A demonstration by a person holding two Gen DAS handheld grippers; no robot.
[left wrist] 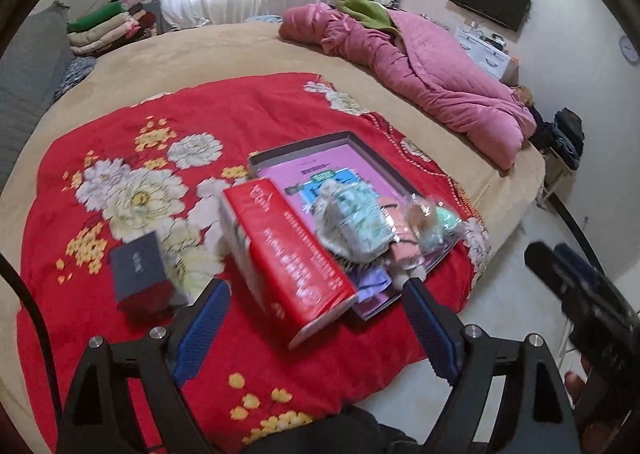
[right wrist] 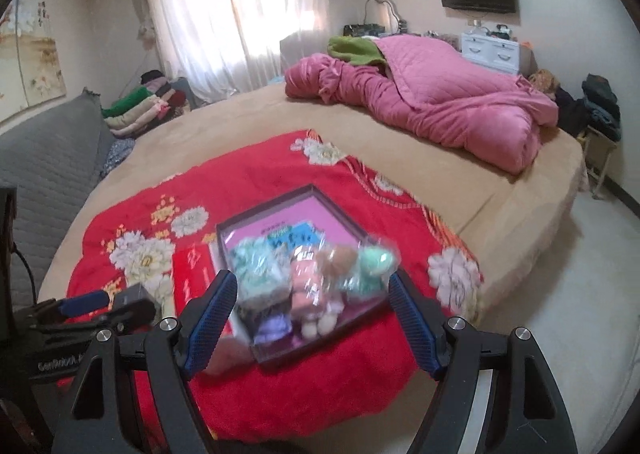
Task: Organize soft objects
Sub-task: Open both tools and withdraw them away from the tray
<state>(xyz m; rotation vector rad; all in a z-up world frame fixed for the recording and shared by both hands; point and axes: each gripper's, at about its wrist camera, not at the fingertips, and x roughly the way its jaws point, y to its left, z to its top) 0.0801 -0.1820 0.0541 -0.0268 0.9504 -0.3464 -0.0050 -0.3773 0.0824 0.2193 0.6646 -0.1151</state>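
Bed (left wrist: 224,50) w/ red blanket (left wrist: 256,110): tray (right wrist: 276,196) of toys (right wrist: 316,278) ahead of right claw (right wrist: 312,314), red box (left wrist: 280,254) ahead of left claw (left wrist: 316,318). Both claws apart, empty.

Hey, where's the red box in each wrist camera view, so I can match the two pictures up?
Left wrist: the red box lies centre, between the left gripper's fingers, leaning on the tray's near-left side.
Right wrist: lower left, mostly hidden behind the right gripper's left finger, left of the tray.
Shared landmark: the dark-rimmed tray of soft toys.
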